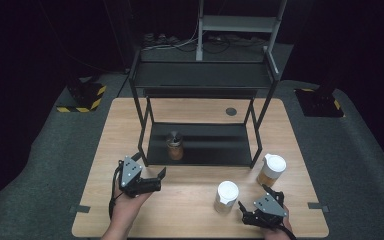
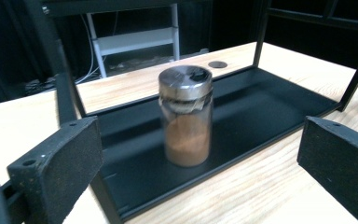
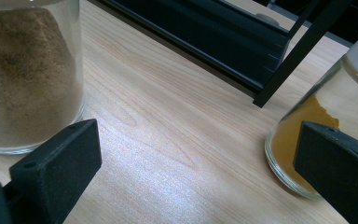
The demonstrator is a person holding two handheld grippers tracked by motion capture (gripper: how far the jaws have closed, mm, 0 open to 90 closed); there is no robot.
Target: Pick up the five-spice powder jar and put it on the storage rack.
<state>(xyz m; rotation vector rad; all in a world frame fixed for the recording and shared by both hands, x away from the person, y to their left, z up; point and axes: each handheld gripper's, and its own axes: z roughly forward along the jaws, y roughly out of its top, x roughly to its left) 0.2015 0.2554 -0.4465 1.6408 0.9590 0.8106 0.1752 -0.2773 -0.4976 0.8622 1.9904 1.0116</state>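
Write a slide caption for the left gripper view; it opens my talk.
Open left tongs face a metal-lidded spice jar on the black shelf.

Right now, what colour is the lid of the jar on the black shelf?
Silver metal lid, clearest in the left gripper view.

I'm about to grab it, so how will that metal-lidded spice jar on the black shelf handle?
The spice jar looks like smooth glass, so probably rigid but slippery and breakable. Tall and narrow, about half full of brown powder, it may tip if pushed high. The left gripper stands open, wider than it.

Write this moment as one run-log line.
left gripper: open, facing metal-lidded jar on rack's black shelf | right gripper: open, between two white-lidded jars on table
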